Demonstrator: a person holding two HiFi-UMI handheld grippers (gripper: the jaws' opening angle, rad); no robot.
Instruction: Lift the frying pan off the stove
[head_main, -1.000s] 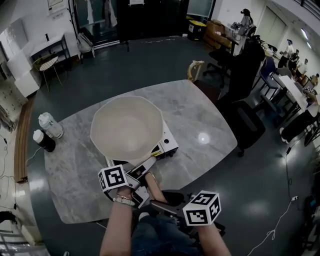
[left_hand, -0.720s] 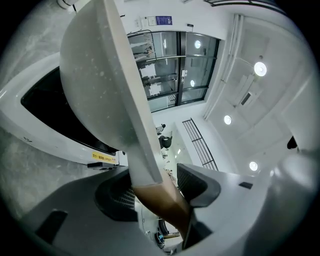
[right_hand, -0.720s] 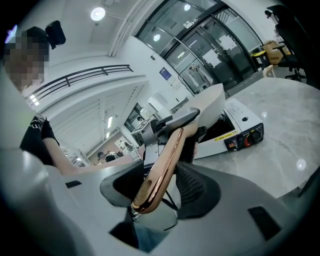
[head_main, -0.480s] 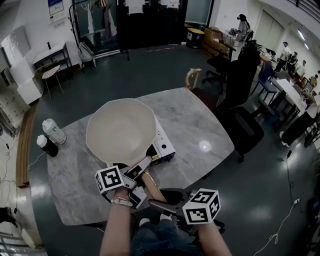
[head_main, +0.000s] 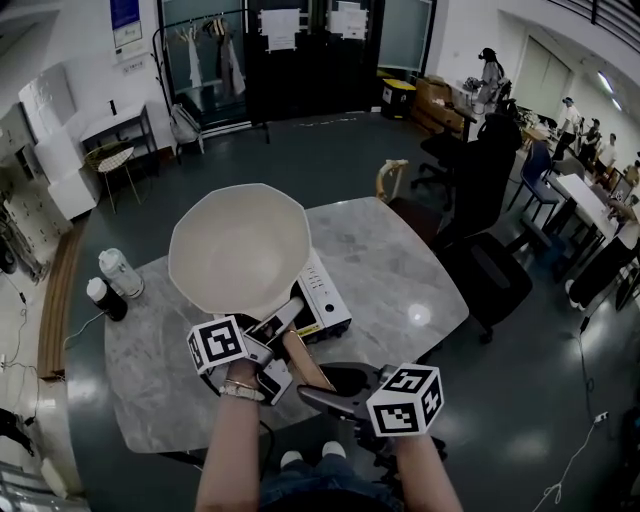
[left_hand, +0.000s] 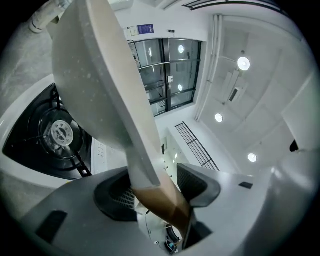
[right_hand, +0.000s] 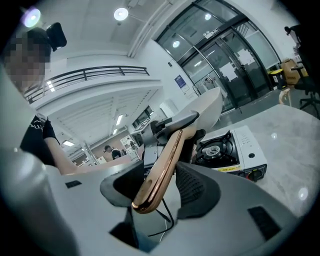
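The cream frying pan hangs tilted in the air above the white portable gas stove, whose burner shows bare beneath it. My left gripper is shut on the pan's handle close to the bowl. My right gripper is shut on the copper end of the handle, nearer my body. In the right gripper view the stove sits ahead on the table, apart from the pan.
The stove stands on a grey marble table. Two bottles stand at the table's left edge. A black office chair is at the right and a wooden chair behind the table. People work at desks far right.
The pan has moved up and away from the stove, and more of the stove's top now shows under it. Both grippers kept their hold on the handle.
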